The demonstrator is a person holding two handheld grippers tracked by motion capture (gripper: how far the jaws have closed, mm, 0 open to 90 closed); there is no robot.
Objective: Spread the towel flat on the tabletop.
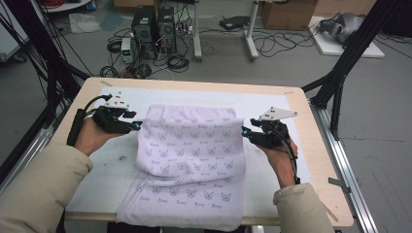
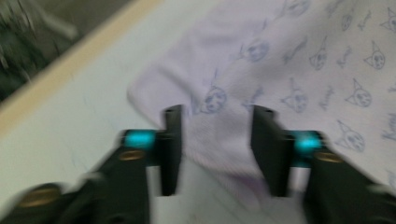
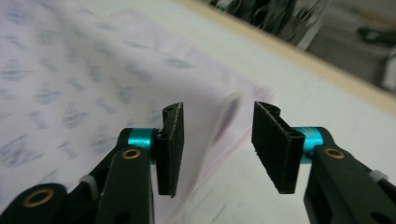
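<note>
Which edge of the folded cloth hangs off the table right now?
The near edge of the pale purple cloth, the one on the person's side: it droops past the table front. The far folded edge and both side edges lie on the white mat.

towel (image 1: 189,160) | pale lilac, blue cat-face print | folded over, rumpled | mid-table, near edge overhanging front

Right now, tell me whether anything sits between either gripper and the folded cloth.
Nothing visible does. The left gripper and right gripper stand open at opposite edges of the lilac cloth, with only bare mat between jaws and fabric.
</note>
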